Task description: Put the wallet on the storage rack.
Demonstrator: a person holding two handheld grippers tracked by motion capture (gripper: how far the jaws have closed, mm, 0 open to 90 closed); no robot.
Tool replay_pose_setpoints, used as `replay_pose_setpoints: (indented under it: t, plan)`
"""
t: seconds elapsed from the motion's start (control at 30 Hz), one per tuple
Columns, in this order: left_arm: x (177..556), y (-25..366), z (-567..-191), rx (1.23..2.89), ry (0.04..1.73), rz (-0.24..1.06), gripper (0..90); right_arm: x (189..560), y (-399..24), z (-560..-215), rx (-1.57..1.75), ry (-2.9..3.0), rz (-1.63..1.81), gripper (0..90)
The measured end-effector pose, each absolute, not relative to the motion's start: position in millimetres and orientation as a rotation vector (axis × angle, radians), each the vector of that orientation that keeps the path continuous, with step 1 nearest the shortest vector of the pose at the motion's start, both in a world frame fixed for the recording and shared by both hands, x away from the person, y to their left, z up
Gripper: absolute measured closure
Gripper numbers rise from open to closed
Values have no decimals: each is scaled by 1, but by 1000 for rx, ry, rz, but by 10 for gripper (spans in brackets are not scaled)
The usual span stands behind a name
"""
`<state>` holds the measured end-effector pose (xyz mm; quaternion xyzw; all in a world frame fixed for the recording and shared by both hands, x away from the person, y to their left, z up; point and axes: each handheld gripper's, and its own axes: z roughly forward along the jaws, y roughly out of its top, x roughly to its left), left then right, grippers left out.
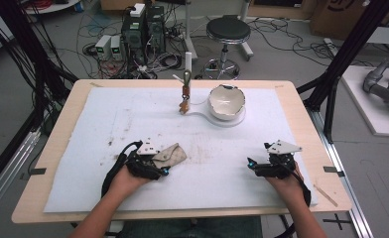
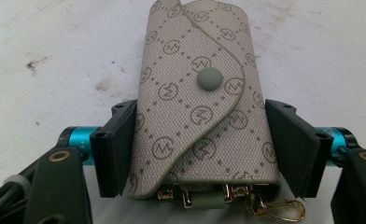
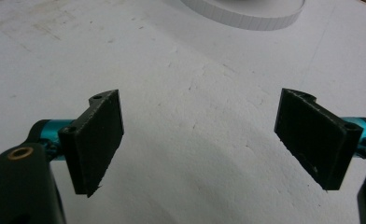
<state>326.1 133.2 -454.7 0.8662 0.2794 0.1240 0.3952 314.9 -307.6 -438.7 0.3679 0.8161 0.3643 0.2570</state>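
A beige monogram key pouch [image 2: 195, 107] with a snap button lies on the white mat, gold clasps showing at its near end. My left gripper [image 2: 200, 140] has its two black jaws against the pouch's two long sides, shut on it. In the high view the pouch [image 1: 172, 153] sits at the front left, with the left gripper [image 1: 165, 159] on its near end. My right gripper [image 1: 252, 166] rests at the front right, and its jaws stand wide open over bare mat [image 3: 200, 140] with nothing between them.
A white mat [image 1: 133, 119] covers the wooden table [image 1: 58, 134]. At the back centre a cracked white bowl [image 1: 226, 101] sits on a round white base, with a small upright stand [image 1: 185, 94] to its left. A stool [image 1: 227, 32] stands beyond the table.
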Motion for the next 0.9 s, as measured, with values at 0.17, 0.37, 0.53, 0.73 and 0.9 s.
replay_pose_setpoints:
  t: [0.17, 0.37, 0.53, 0.73, 0.9]
  plan:
    - [325, 131, -452, 2210, 710, 328, 321, 316, -307, -439, 999, 2212, 992, 158]
    - [326, 131, -448, 2225, 709, 330, 346, 316, -307, -438, 992, 2214, 989, 158]
    - [324, 133, -442, 2191, 700, 327, 348, 316, -307, -438, 991, 2213, 991, 158]
    - [322, 130, -427, 2158, 669, 352, 350, 315, -306, -438, 983, 2220, 991, 158]
    - [325, 120, -410, 2142, 645, 382, 353, 316, -304, -438, 966, 2226, 989, 158]
